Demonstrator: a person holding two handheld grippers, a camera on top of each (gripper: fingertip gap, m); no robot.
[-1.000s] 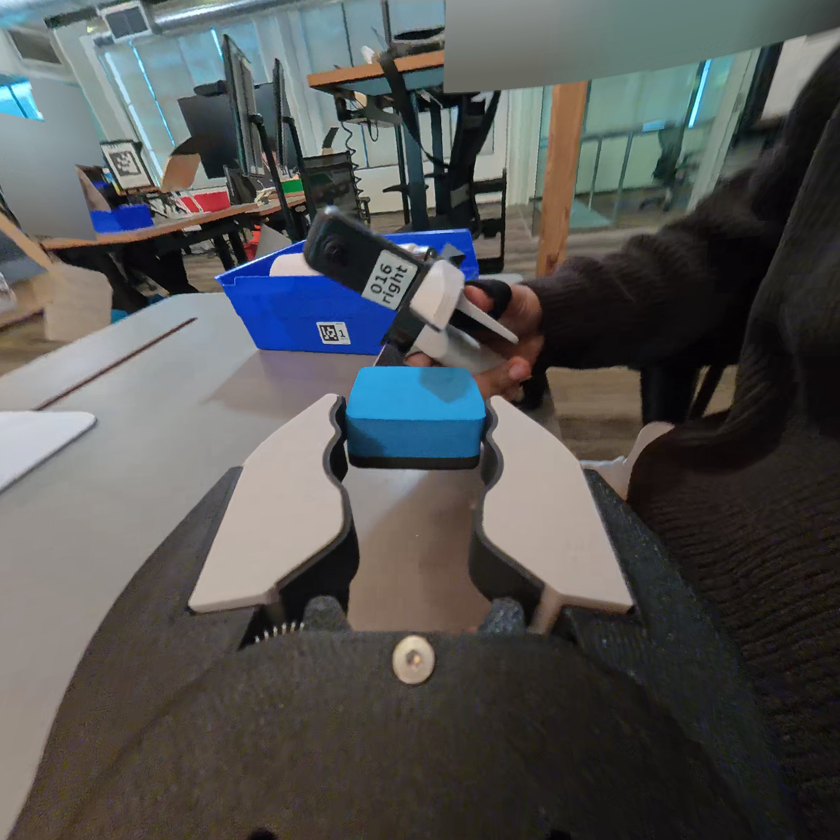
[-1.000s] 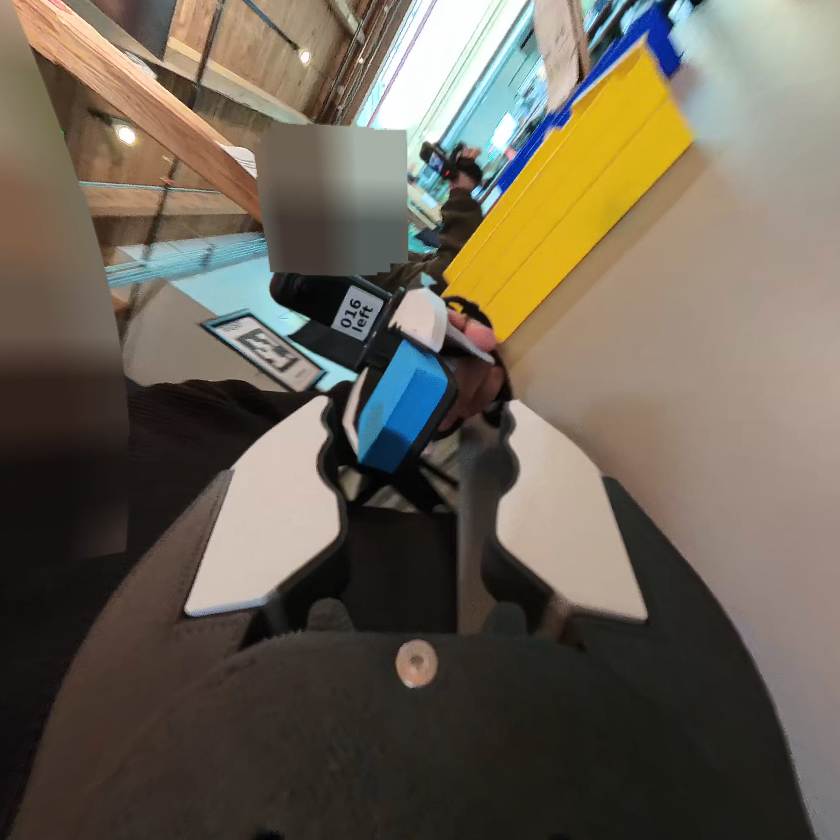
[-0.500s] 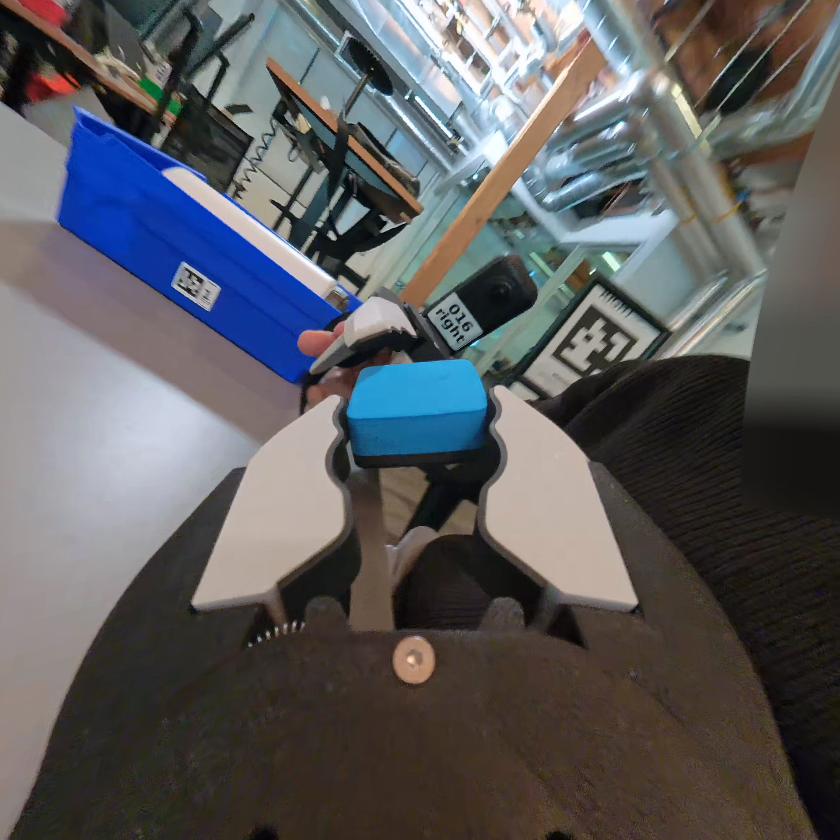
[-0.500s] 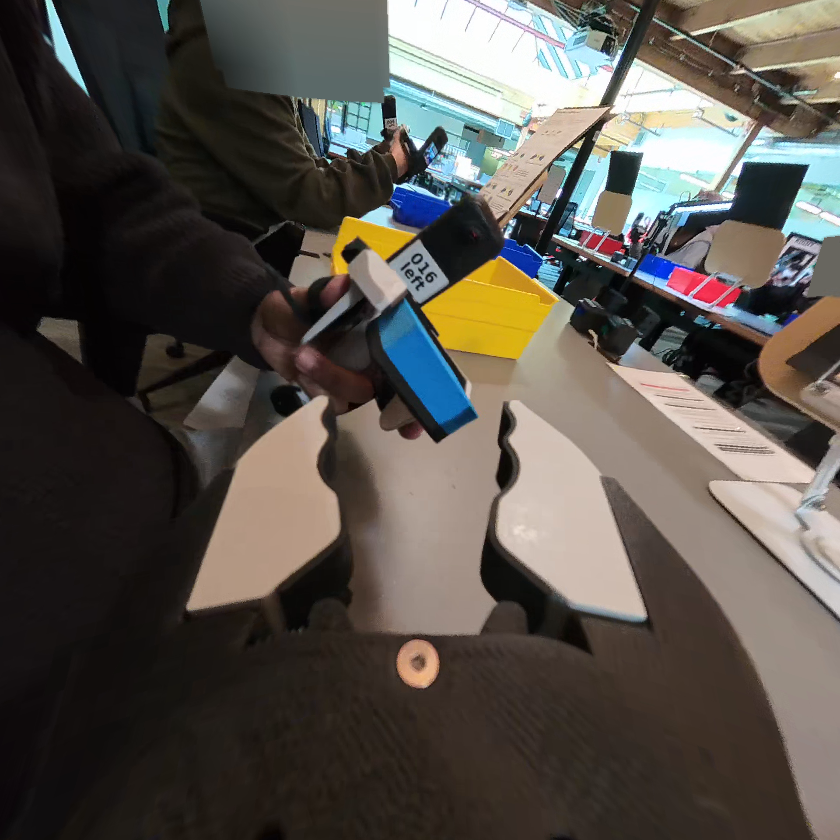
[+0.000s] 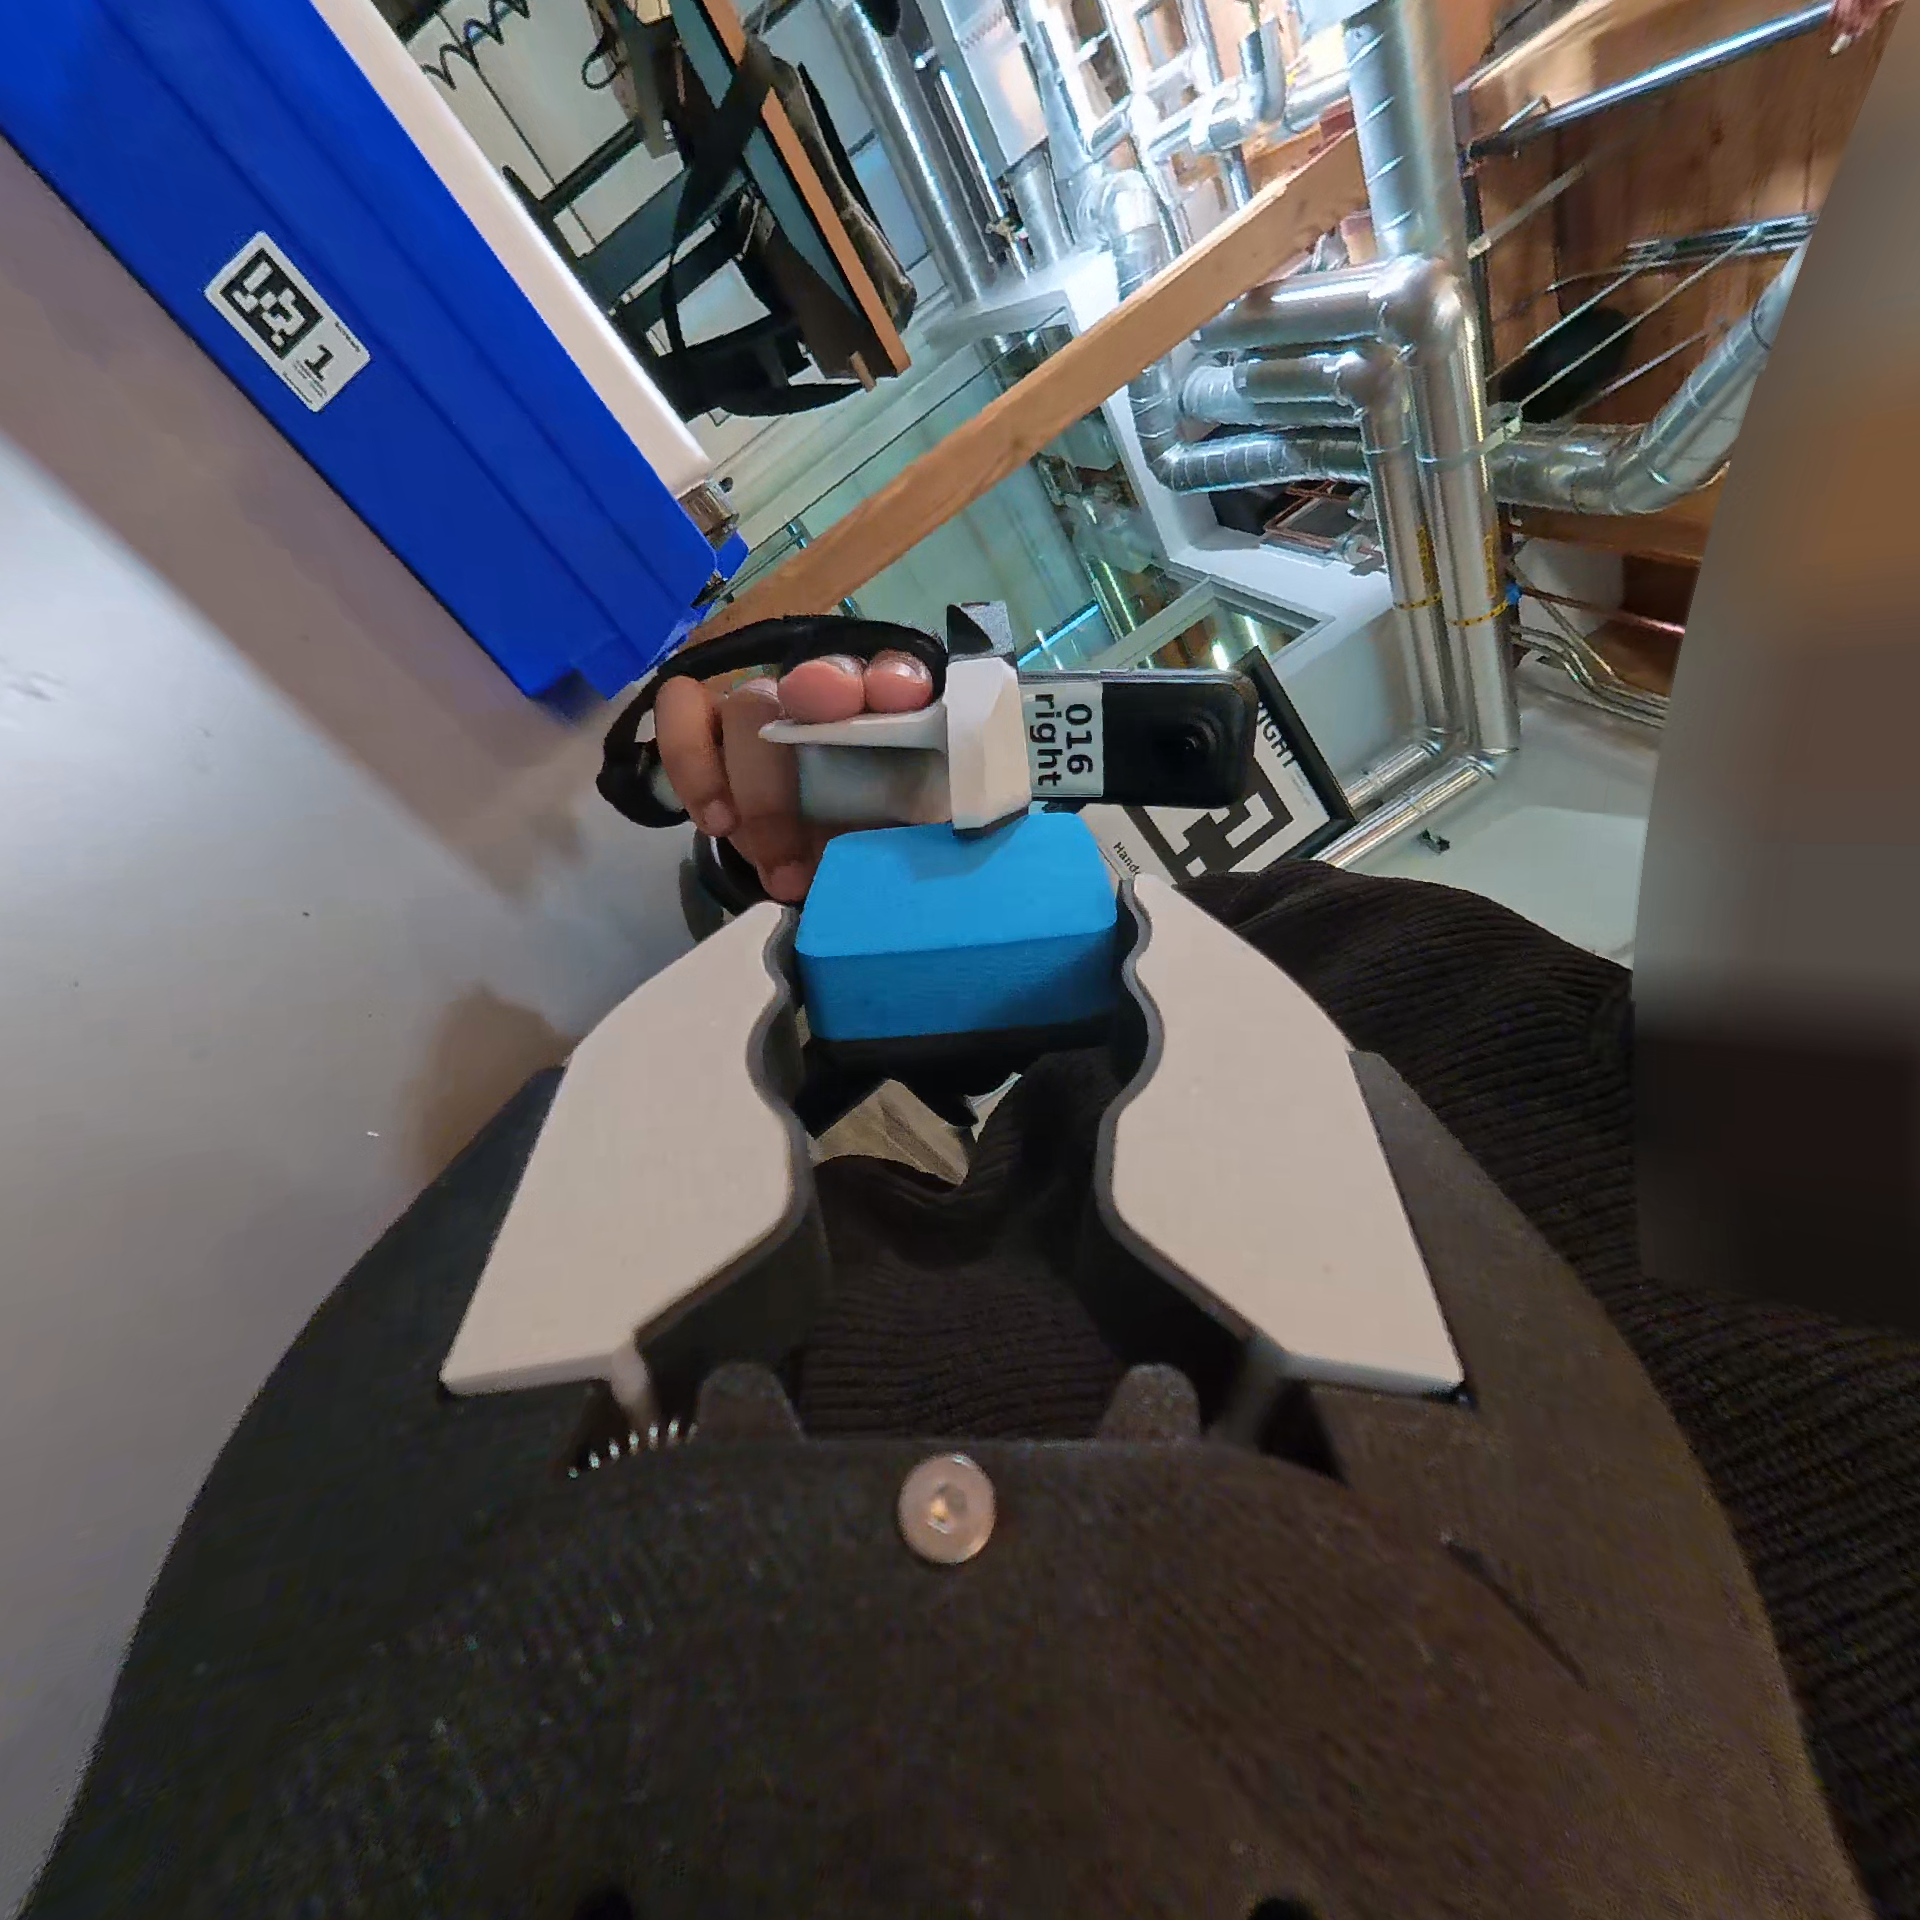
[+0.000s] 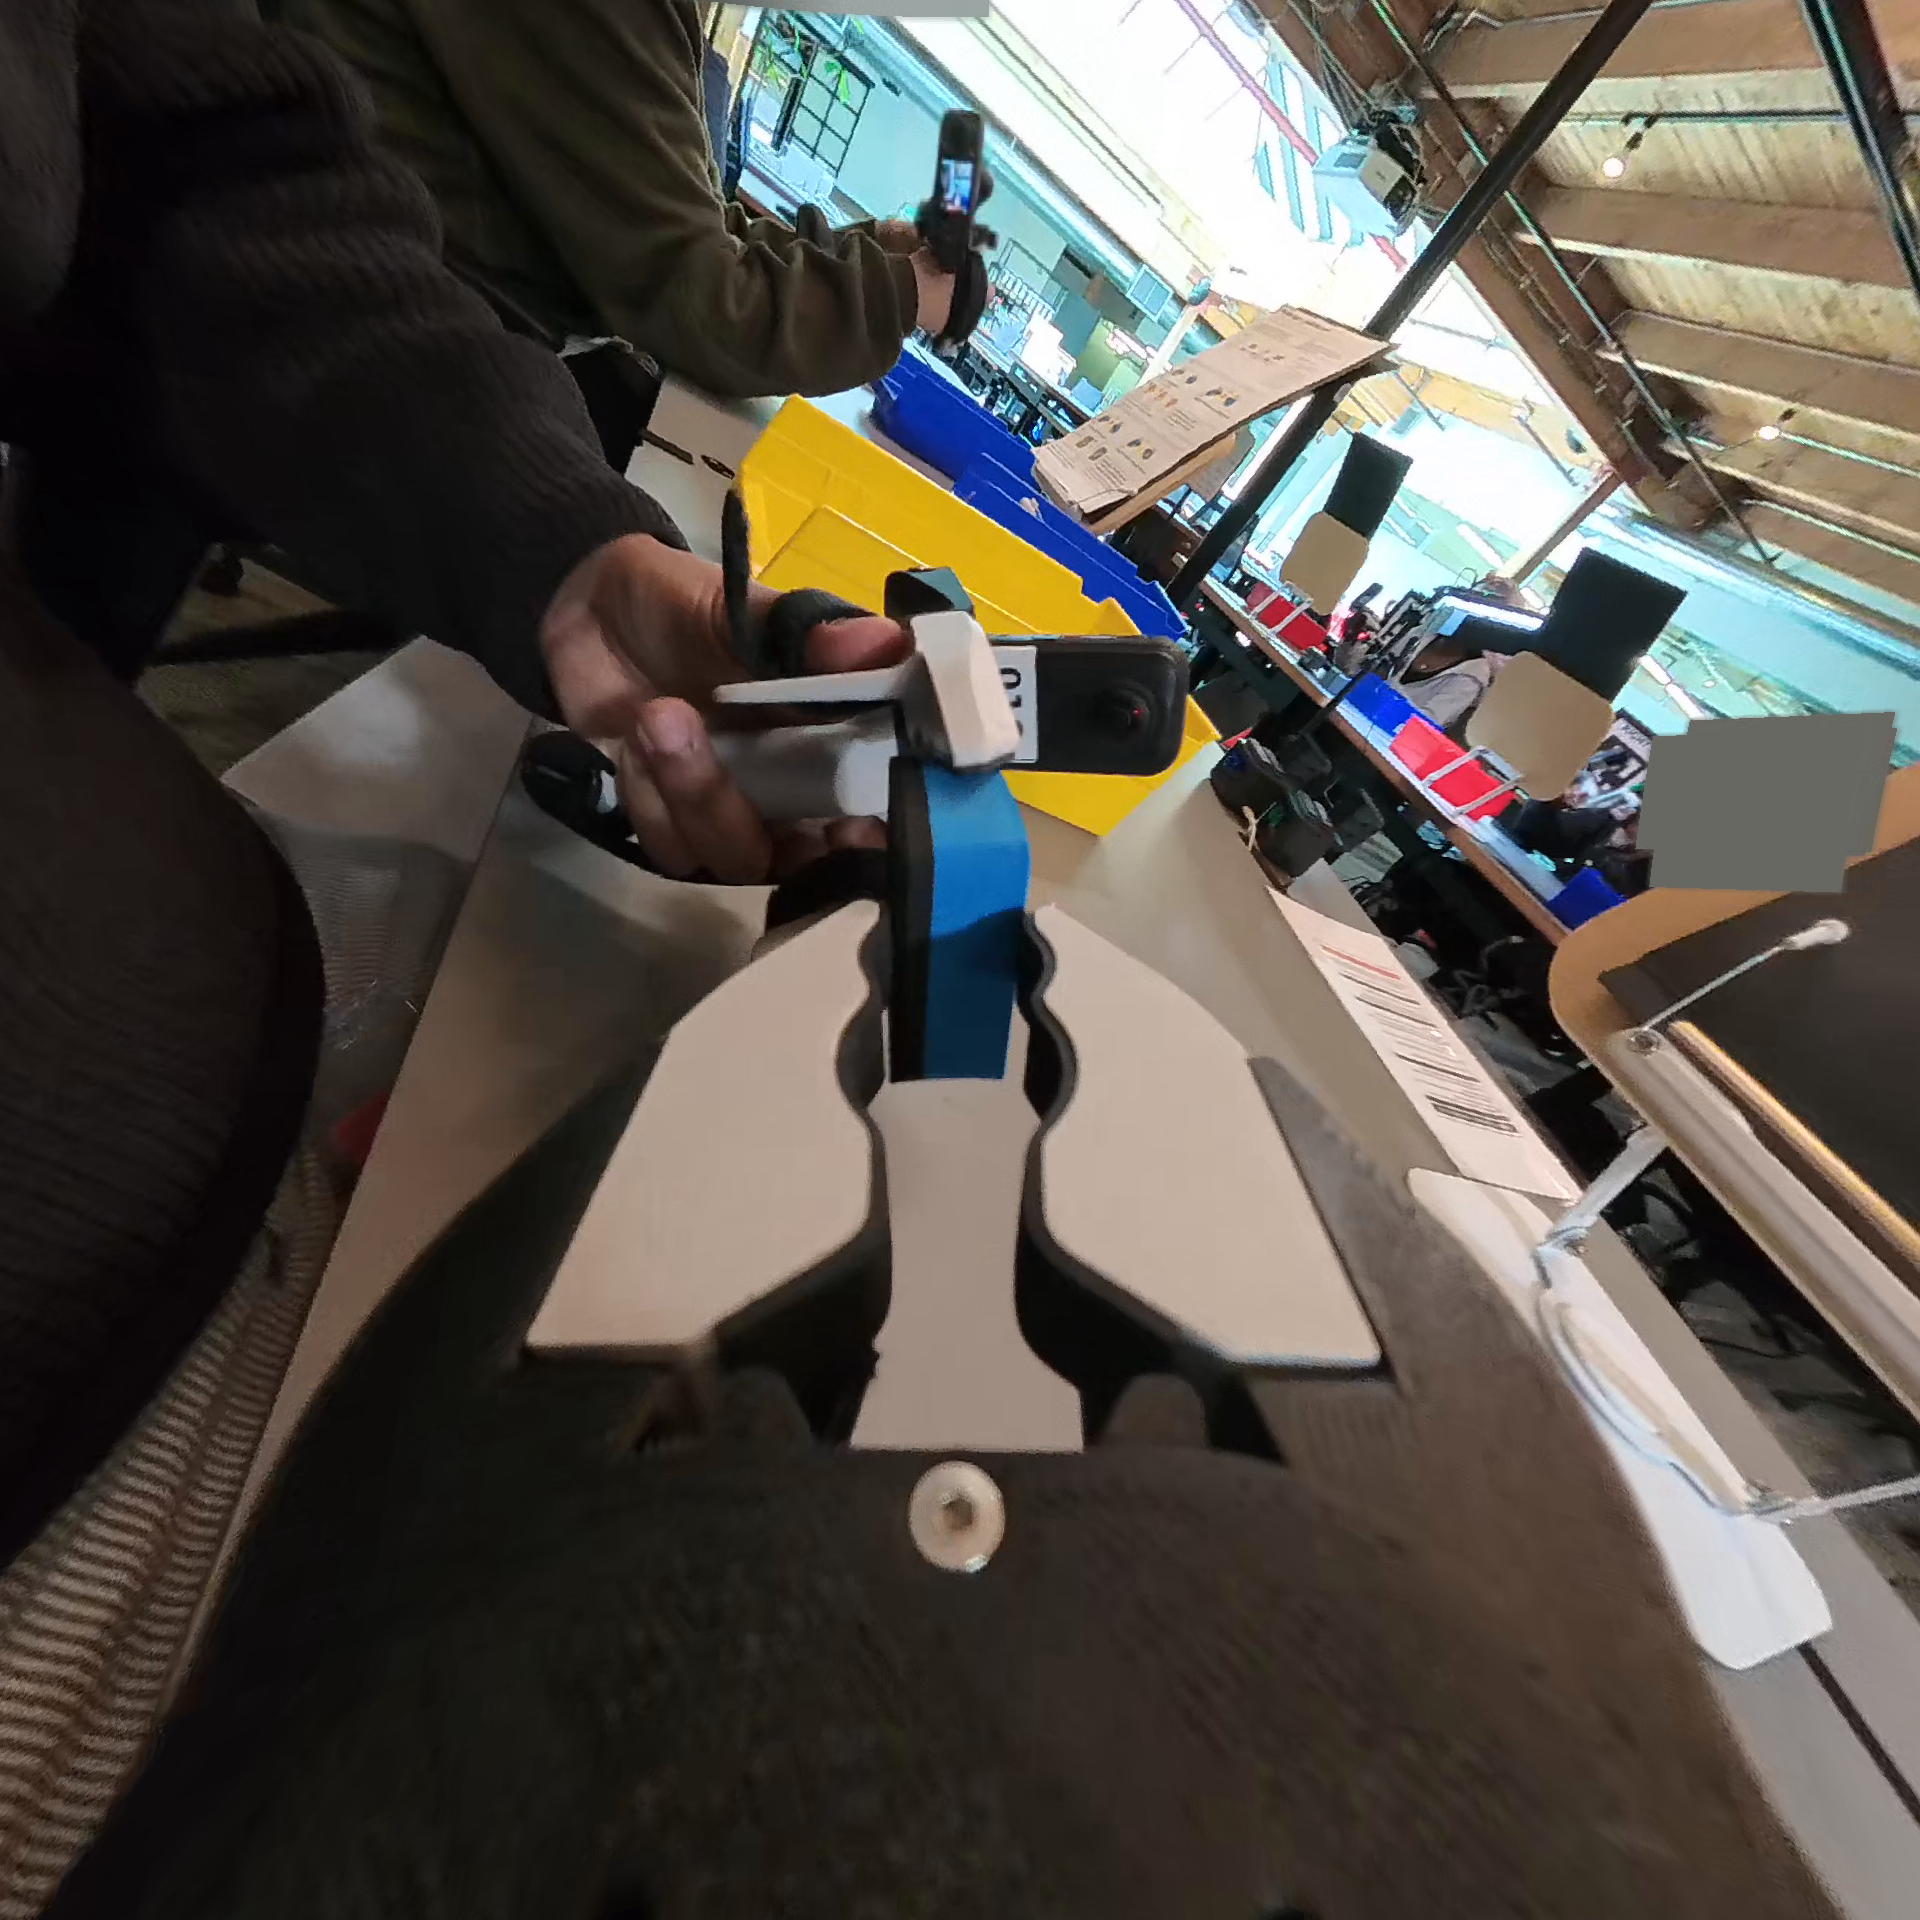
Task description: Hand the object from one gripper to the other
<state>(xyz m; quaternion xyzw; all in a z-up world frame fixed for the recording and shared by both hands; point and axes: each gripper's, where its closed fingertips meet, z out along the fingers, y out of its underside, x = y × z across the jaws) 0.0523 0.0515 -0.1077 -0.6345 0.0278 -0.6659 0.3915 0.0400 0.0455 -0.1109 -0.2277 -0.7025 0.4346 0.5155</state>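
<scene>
The grey surface lies below the exchange. Above it, the left gripper is clamped across the width of the blue rectangular foam block with a black base. The right gripper has its 2 fingers bracketing the block's thin faces, seemingly closed on it. The left should release only once the right's hold is firm.

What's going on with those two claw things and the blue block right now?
Left gripper shut on blue block. Right gripper closed around its other end, contact looks made. Nothing in the way.
</scene>
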